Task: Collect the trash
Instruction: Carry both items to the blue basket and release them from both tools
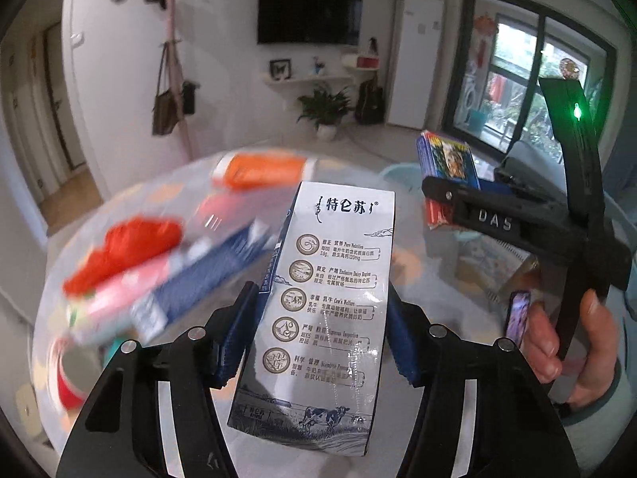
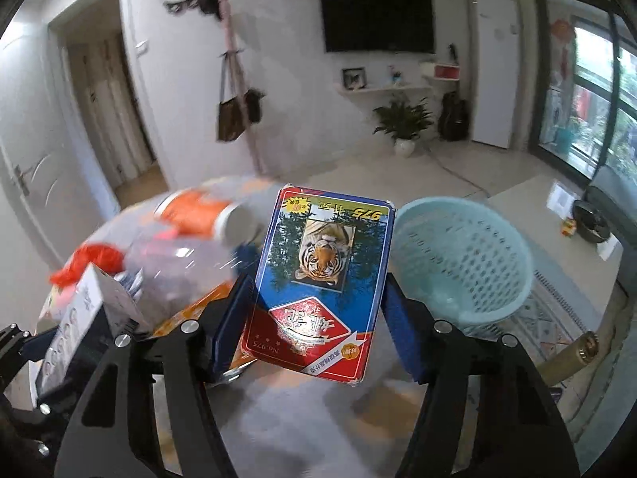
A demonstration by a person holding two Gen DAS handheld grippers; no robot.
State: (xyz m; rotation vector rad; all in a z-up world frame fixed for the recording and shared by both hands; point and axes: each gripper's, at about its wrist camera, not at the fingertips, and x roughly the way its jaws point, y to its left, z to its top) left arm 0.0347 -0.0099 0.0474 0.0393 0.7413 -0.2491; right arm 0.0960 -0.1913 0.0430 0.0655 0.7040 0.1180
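Left gripper (image 1: pixel 322 330): clamped on milk carton (image 1: pixel 322 302).
Right gripper (image 2: pixel 318 318): clamped on card box (image 2: pixel 318 283).
Basket (image 2: pixel 462 263): looks empty (nothing dropped yet).
Left: table (image 1: pixel 191 358) litter.

Milk carton (image 1: pixel 318 318) sits between left gripper (image 1: pixel 318 342) pads, above the table (image 1: pixel 438 279). Card box (image 2: pixel 318 290) w/ tiger picture sits between right gripper (image 2: pixel 318 318) pads, just left of the laundry-style basket (image 2: pixel 462 263). In left view, right gripper is to the right of & beyond the carton. Trash pile on table to the left: bottle (image 2: pixel 199 215) at back, crumpled bag (image 1: pixel 127 251) left of it, paper cup (image 1: pixel 71 374) nearest the near-left edge
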